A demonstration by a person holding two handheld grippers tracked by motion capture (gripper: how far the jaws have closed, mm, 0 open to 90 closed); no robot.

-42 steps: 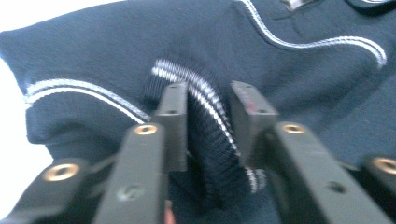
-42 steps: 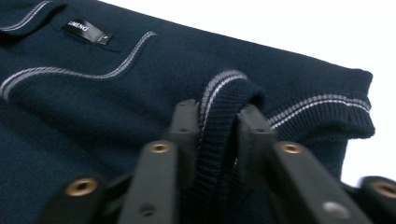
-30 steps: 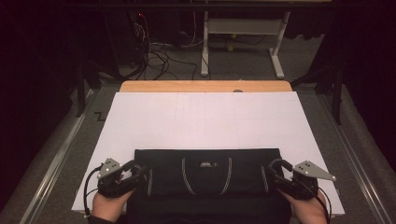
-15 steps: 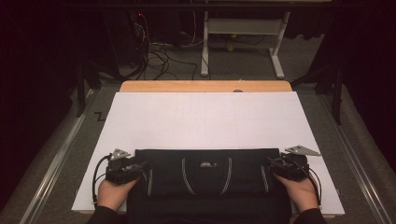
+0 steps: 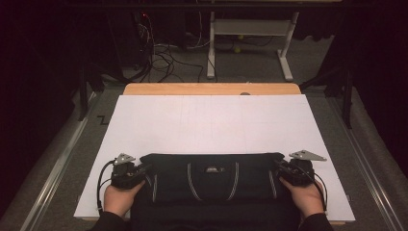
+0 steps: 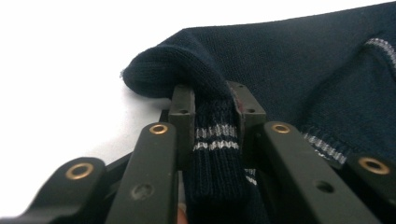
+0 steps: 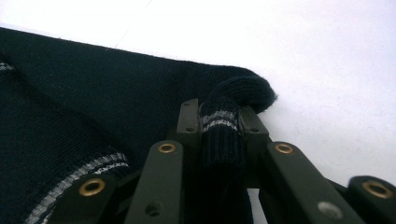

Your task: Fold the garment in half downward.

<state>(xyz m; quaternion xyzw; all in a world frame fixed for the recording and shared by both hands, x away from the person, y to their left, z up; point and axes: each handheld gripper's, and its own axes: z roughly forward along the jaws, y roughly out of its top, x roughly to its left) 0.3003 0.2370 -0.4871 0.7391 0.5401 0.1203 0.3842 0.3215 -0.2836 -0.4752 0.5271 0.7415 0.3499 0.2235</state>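
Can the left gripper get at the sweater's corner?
Yes, it looks so: the left gripper has just been closing, and its jaws now pinch the ribbed striped edge at the dark sweater's corner, with nothing in the way on the white table cover.

lab: loose cables (image 5: 161, 55), dark curtains (image 5: 43, 57)

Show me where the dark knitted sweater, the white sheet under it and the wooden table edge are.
dark knitted sweater (image 5: 211, 185), high view, on its chest between the two pale stripes.
white sheet (image 5: 211, 125), high view, on its bare middle beyond the sweater.
wooden table edge (image 5: 192, 89), high view, on the strip past the sheet.
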